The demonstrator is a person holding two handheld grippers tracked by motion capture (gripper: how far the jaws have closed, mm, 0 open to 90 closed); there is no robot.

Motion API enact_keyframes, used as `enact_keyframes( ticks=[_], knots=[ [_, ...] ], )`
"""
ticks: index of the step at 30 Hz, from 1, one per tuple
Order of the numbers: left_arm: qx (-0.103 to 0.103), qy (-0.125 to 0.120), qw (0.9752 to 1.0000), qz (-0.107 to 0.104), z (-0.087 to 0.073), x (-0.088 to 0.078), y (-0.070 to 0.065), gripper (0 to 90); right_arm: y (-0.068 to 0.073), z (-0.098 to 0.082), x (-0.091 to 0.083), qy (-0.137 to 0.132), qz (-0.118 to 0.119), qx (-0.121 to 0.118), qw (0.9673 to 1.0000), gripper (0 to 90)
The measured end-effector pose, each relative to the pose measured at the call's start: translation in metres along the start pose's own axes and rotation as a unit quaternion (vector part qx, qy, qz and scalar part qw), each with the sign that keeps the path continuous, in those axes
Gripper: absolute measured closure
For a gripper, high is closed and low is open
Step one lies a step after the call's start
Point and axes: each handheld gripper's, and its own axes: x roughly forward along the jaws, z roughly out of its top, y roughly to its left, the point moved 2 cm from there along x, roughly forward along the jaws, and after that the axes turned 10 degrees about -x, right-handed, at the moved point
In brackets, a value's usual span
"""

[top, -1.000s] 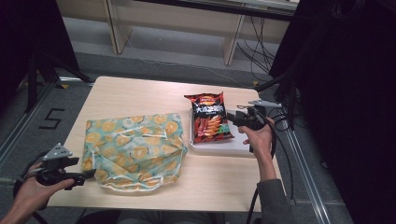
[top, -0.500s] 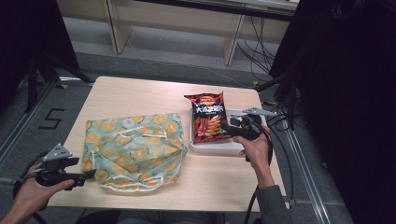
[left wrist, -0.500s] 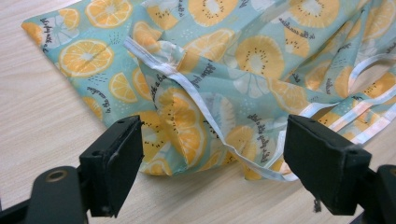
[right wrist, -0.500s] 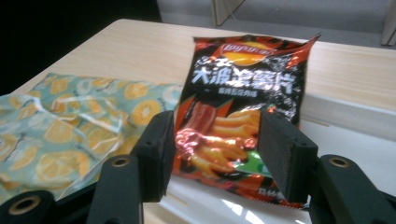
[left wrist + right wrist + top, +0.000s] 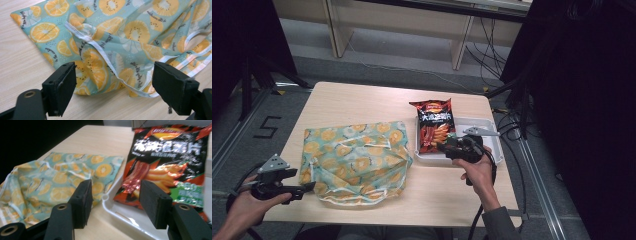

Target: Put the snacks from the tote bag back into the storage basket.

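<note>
A teal cloth bag [image 5: 354,160] printed with orange slices lies crumpled on the wooden table. A red and black chip bag [image 5: 435,125] rests in a white tray [image 5: 494,145] to its right. My right gripper [image 5: 443,146] hovers over the tray's near edge and points left. Its jaws have just been opening and grip nothing. In the right gripper view, the right gripper [image 5: 115,200] frames the chip bag [image 5: 170,162] and the tray's corner [image 5: 130,217]. My left gripper [image 5: 307,187] is open beside the cloth bag's near left corner. In the left gripper view, the left gripper [image 5: 113,87] faces the cloth bag [image 5: 130,32] and its white-trimmed folds.
The table's near edge runs just below both hands. Bare wood lies behind the cloth bag and between it and the tray. Cables trail on the floor to the right of the table, and table legs stand behind it.
My right gripper has moved left and down, from the right of the chip bag to the tray's near edge. The left gripper has stayed put.
</note>
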Motion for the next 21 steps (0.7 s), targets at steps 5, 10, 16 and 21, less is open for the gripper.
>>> enact_keyframes(
  ticks=[5, 10, 16, 21],
  knots=[
    [-0.003, -0.013, 0.9999, -0.001, 0.0, 0.001, -0.002, 19.0, 0.006, -0.009, 0.003, 0.005, 0.008, -0.011, 0.9999, 43.3],
    [-0.006, -0.015, 0.9998, -0.007, 0.0, 0.001, -0.003, 18.6, 0.013, -0.013, 0.003, 0.006, 0.014, -0.015, 0.9998, 41.8],
    [0.005, -0.01, 0.9999, -0.005, 0.0, 0.001, -0.003, 18.5, 0.022, -0.022, 0.004, 0.014, 0.015, -0.022, 0.9996, 40.3],
    [0.011, -0.018, 0.9998, -0.005, 0.0, 0.002, -0.004, 18.5, 0.026, -0.028, 0.005, 0.021, 0.029, -0.037, 0.9987, 39.7]
  ],
)
